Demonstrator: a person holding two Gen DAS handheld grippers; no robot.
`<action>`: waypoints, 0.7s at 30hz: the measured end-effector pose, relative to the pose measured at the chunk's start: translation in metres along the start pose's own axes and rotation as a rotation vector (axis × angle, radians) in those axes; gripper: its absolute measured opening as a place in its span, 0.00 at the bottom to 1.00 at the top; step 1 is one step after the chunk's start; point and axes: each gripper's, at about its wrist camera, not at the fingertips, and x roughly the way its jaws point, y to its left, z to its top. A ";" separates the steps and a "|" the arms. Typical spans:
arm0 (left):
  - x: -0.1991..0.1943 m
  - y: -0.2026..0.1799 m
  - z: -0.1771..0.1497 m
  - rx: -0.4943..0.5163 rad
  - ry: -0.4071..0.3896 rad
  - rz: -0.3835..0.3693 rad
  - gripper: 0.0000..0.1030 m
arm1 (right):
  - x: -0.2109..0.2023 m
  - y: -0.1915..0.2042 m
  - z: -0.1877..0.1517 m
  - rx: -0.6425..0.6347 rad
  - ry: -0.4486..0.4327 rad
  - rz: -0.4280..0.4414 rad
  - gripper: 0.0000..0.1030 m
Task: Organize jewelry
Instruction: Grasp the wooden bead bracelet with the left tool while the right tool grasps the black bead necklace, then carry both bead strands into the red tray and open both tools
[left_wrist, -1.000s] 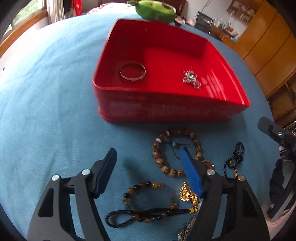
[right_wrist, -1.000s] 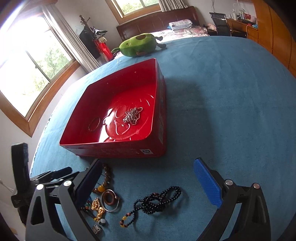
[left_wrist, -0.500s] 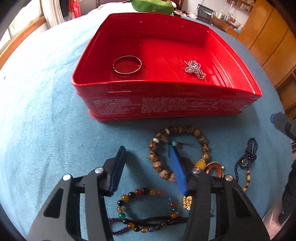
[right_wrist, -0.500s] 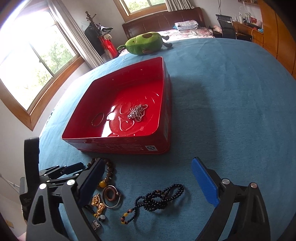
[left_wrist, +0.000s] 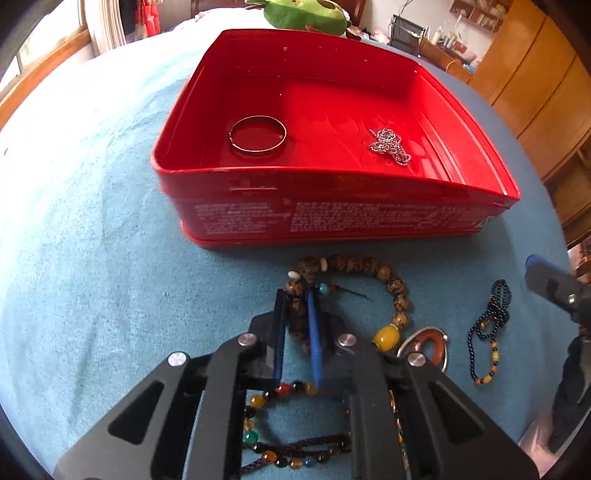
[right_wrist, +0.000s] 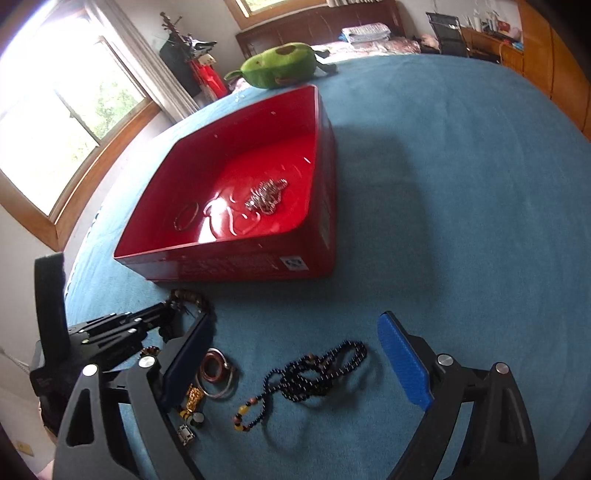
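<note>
Left gripper (left_wrist: 295, 306), lower centre, closing on the wooden bead bracelet (left_wrist: 373, 269), beads pinched between its pads. Right gripper (right_wrist: 295, 354) wide but closing slightly, empty, over black necklace (right_wrist: 317, 373). Red tin (left_wrist: 332, 218) sits above; print on its side is unreadable.

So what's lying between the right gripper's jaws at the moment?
The black bead necklace lies on the blue cloth between the closing jaws, untouched, in the right wrist view.

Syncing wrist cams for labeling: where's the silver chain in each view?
Left wrist: the silver chain lies inside the red tin, right half of its floor, right of the bangle.
Right wrist: the silver chain sits near the middle of the tin floor, right of the bangle.
Shared landmark: the green plush toy beyond the tin's far wall.
</note>
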 end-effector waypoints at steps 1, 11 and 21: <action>-0.002 0.003 -0.001 -0.005 -0.001 -0.013 0.09 | -0.002 -0.004 -0.003 0.016 0.002 0.002 0.88; -0.017 0.023 -0.008 -0.006 -0.002 -0.062 0.09 | 0.025 -0.007 -0.023 0.069 0.126 0.014 0.71; -0.006 0.018 -0.005 -0.025 0.019 -0.085 0.10 | 0.035 0.010 -0.026 -0.022 0.062 -0.077 0.27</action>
